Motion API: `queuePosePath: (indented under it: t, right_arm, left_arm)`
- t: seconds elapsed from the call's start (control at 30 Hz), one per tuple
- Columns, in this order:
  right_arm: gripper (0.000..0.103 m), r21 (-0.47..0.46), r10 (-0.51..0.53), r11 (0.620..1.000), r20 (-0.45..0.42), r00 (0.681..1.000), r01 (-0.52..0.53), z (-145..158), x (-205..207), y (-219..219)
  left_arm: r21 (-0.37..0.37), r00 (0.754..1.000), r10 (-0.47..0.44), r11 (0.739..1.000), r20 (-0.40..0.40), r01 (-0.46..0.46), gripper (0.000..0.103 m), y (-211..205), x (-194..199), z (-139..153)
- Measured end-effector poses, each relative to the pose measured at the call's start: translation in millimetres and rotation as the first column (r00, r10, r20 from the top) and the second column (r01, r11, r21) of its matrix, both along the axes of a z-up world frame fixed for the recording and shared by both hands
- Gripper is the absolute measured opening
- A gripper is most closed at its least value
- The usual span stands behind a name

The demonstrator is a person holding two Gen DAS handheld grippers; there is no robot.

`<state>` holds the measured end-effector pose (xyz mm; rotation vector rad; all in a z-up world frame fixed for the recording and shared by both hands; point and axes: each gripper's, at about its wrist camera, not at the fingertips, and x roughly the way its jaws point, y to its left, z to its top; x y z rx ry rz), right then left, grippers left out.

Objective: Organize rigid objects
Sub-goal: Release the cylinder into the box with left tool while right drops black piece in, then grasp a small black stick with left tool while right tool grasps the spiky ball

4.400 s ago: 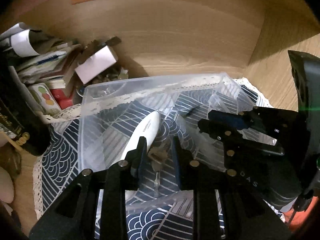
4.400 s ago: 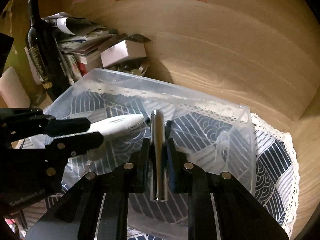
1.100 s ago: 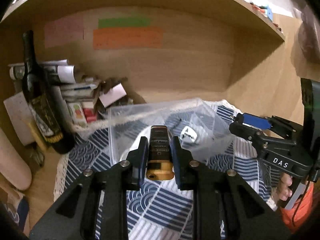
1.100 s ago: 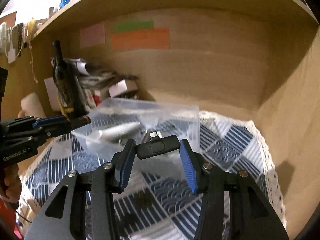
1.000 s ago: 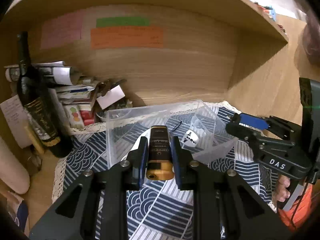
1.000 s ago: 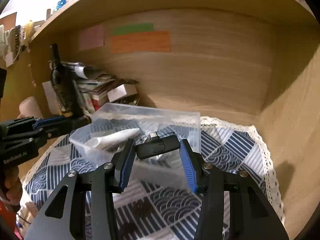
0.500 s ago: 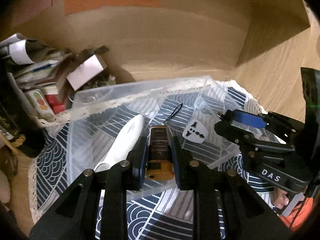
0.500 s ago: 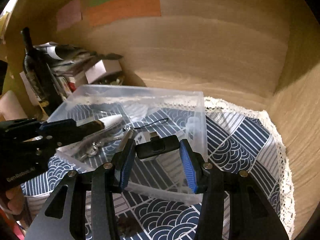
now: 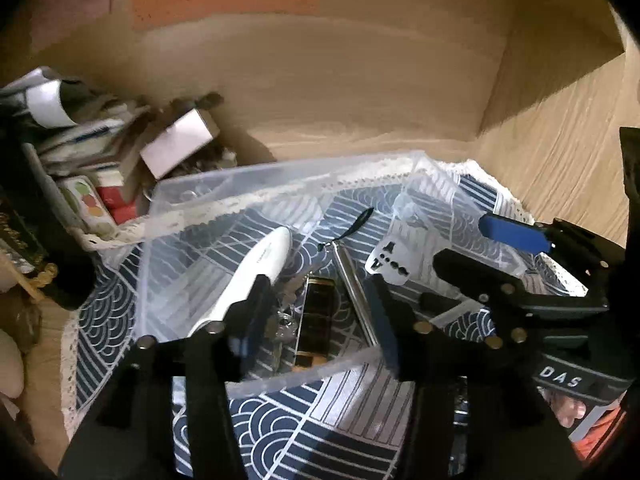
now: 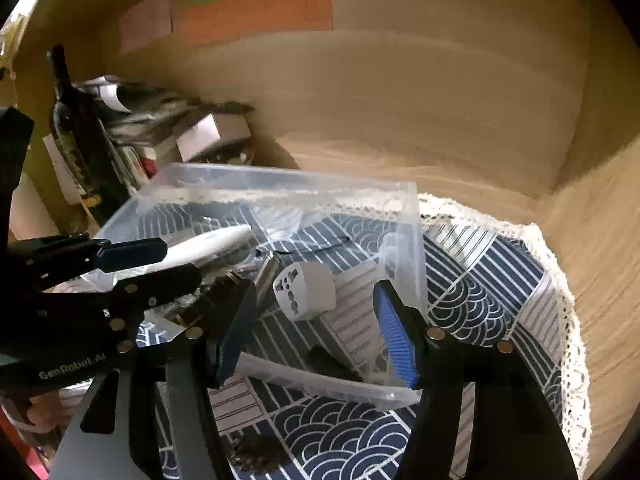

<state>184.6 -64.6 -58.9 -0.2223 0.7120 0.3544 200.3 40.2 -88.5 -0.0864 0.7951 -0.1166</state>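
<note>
A clear plastic bin [image 9: 192, 196] [image 10: 408, 216] sits on a blue patterned cloth. In it lie a white tube-shaped item [image 9: 256, 268] [image 10: 208, 244], a dark gold-ended bottle [image 9: 316, 316], a silver metal stick [image 9: 352, 280], a white travel adapter [image 10: 304, 290] [image 9: 390, 264] and a small black item [image 10: 332, 362]. My left gripper [image 9: 320, 320] is open just above the bottle. My right gripper [image 10: 316, 328] is open over the adapter and the black item.
A dark wine bottle [image 10: 80, 132] and a pile of papers and small boxes [image 9: 100, 160] stand left of the bin. Wooden walls close the back and right. A lace cloth edge [image 10: 568, 320] runs along the right.
Both grippers have opened. The left let go of the dark bottle, the right let go of the black item; both now lie in the bin.
</note>
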Motion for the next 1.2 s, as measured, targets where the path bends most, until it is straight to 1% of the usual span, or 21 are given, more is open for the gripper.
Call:
queuePosePath:
  t: [0.07, 0.1, 0.23, 0.37, 0.43, 0.47, 0.53, 0.6, 0.7, 0.73, 0.77, 0.8, 0.83, 0.9, 1.0, 1.1, 1.2]
  right_arm:
    - [0.059, 0.008, 0.004, 1.0, 0.022, 1.0, -0.004, 8, -7, -1]
    - [0.061, 0.012, 0.007, 1.0, 0.034, 0.999, -0.007, 13, -12, -2]
    - [0.062, 0.024, 0.017, 1.0, 0.07, 0.997, -0.019, 26, -31, -8]
    - [0.062, 0.026, 0.027, 0.999, 0.069, 0.997, -0.029, 25, -49, -12]
    - [0.062, 0.021, 0.034, 0.999, 0.054, 0.998, -0.035, 19, -57, -13]
    - [0.062, 0.017, 0.037, 0.999, 0.042, 0.998, -0.038, 14, -61, -13]
    - [0.062, 0.002, 0.044, 0.999, 0.016, 0.999, -0.044, 3, -65, -10]
    - [0.062, -0.017, 0.047, 0.999, -0.018, 0.999, -0.047, -11, -67, -9]
    - [0.061, -0.035, 0.049, 0.998, -0.099, 0.994, -0.053, -38, -64, -7]
    - [0.06, -0.035, 0.049, 0.998, -0.119, 0.992, -0.053, -43, -63, -7]
    - [0.056, -0.034, 0.048, 0.998, -0.146, 0.988, -0.054, -49, -60, -8]
    - [0.049, -0.026, 0.053, 0.998, -0.183, 0.982, -0.058, -55, -57, -8]
    - [0.046, -0.022, 0.054, 0.998, -0.206, 0.977, -0.06, -60, -53, -8]
    - [0.031, -0.019, 0.058, 0.998, -0.246, 0.968, -0.064, -67, -49, -8]
    - [0.031, -0.008, 0.063, 0.998, -0.228, 0.972, -0.066, -63, -52, -11]
    - [0.031, -0.008, 0.04, 0.999, -0.181, 0.983, -0.042, -53, -61, -20]
    - [0.031, 0.016, 0.012, 1.0, -0.146, 0.989, -0.01, -41, -69, -35]
  left_arm:
    - [-0.003, 1.0, 0.004, 1.0, 0.022, -0.004, 0.06, 1, -9, 8]
    - [-0.005, 1.0, 0.005, 1.0, 0.03, -0.005, 0.061, 2, -12, 11]
    - [0.024, 0.995, 0.032, 0.999, 0.09, -0.034, 0.074, 3, -37, 26]
    - [0.02, 0.995, 0.022, 1.0, 0.101, -0.024, 0.075, 5, -58, 29]
    - [0.016, 0.995, 0.019, 1.0, 0.097, -0.021, 0.077, 6, -67, 27]
    - [0.016, 0.996, 0.02, 1.0, 0.092, -0.021, 0.081, 7, -72, 24]
    - [0.015, 0.996, 0.022, 1.0, 0.084, -0.024, 0.083, 7, -81, 18]
    - [0.021, 0.998, 0.025, 0.999, 0.065, -0.026, 0.083, 7, -89, 8]
    - [0.038, 0.999, 0.018, 0.999, 0.035, -0.02, 0.083, 4, -98, -5]
    - [0.044, 1.0, 0.015, 0.999, 0.027, -0.016, 0.083, 3, -99, -9]
    - [0.053, 1.0, 0.01, 0.999, 0.015, -0.011, 0.083, 1, -102, -14]
    - [0.058, 1.0, 0.007, 0.998, 0.011, -0.008, 0.083, -1, -104, -16]
    - [0.062, 1.0, 0.001, 0.998, 0.004, -0.001, 0.083, -3, -107, -19]
    - [0.064, 1.0, -0.014, 0.998, -0.01, 0.015, 0.083, -8, -110, -25]
    - [0.052, 0.999, -0.043, 0.998, -0.03, 0.044, 0.083, -19, -114, -31]
    - [0.044, 0.997, -0.074, 0.996, -0.035, 0.076, 0.083, -33, -116, -35]
    - [0.047, 0.992, -0.117, 0.992, -0.041, 0.119, 0.083, -54, -117, -40]
